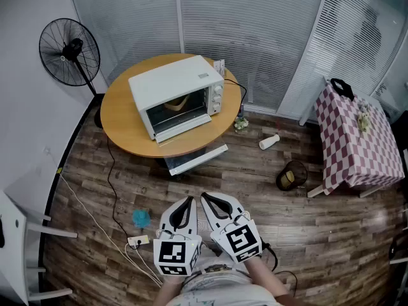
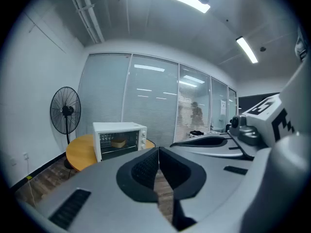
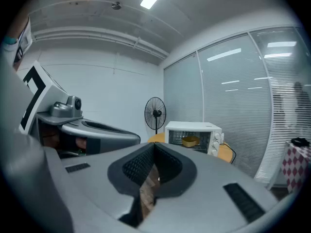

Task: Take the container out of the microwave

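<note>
The white microwave (image 1: 178, 96) stands on a round wooden table (image 1: 121, 123) across the room, its glass door closed. Through the window a yellowish container (image 1: 175, 105) shows inside; it also appears in the left gripper view (image 2: 118, 142) and in the right gripper view (image 3: 190, 141). My left gripper (image 1: 190, 200) and right gripper (image 1: 204, 197) are held side by side low in front of the body, well short of the table. Both point toward the microwave (image 2: 119, 139) with jaws closed together and nothing between them. Left gripper tips (image 2: 158, 150); right gripper tips (image 3: 154, 145).
A standing fan (image 1: 70, 50) is left of the table. A checkered-cloth table (image 1: 357, 139) stands at the right, with a dark basket (image 1: 292, 175) and a fallen white cup (image 1: 269, 141) on the wood floor. A power strip (image 1: 137, 240) and cable lie near my left.
</note>
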`<state>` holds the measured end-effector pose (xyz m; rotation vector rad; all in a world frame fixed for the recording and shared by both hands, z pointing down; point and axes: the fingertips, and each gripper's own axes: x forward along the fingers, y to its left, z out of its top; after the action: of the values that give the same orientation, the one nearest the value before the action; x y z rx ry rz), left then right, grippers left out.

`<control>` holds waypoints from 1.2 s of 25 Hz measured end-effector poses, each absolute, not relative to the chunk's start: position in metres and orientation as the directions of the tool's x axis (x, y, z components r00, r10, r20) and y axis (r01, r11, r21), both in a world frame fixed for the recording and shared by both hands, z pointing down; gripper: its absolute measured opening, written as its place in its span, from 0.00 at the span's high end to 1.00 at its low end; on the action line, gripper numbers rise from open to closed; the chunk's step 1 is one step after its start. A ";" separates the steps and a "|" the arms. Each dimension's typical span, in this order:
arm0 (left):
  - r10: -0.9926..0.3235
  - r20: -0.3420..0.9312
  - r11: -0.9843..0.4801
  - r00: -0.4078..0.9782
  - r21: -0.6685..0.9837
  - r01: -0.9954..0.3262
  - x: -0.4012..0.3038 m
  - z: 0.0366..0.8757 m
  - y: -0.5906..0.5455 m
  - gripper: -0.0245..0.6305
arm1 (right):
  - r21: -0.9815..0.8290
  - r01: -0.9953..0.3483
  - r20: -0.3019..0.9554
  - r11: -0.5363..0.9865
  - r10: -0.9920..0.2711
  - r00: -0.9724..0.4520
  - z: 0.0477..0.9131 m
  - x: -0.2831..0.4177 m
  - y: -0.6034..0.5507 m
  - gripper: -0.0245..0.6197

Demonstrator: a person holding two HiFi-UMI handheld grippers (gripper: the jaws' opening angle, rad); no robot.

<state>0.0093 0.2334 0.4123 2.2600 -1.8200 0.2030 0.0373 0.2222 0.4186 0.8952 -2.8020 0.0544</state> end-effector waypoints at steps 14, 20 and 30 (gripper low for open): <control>-0.939 0.242 -0.232 0.247 0.088 -0.969 0.008 0.413 0.240 0.94 | 0.006 -0.592 0.176 0.806 -0.584 -0.793 0.416 0.036 0.231 0.97; -0.931 0.263 -0.235 0.253 0.101 -0.967 0.010 0.422 0.234 0.94 | 0.012 -0.584 0.198 0.812 -0.574 -0.794 0.423 0.033 0.226 0.97; -0.939 0.271 -0.195 0.214 0.093 -0.976 -0.002 0.421 0.193 0.94 | 0.010 -0.547 0.179 0.837 -0.539 -0.823 0.418 0.020 0.180 0.97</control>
<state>-0.0018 0.1927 0.4213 2.2448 -1.8158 0.2248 0.0202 0.1796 0.4183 0.8473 -2.8418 0.0626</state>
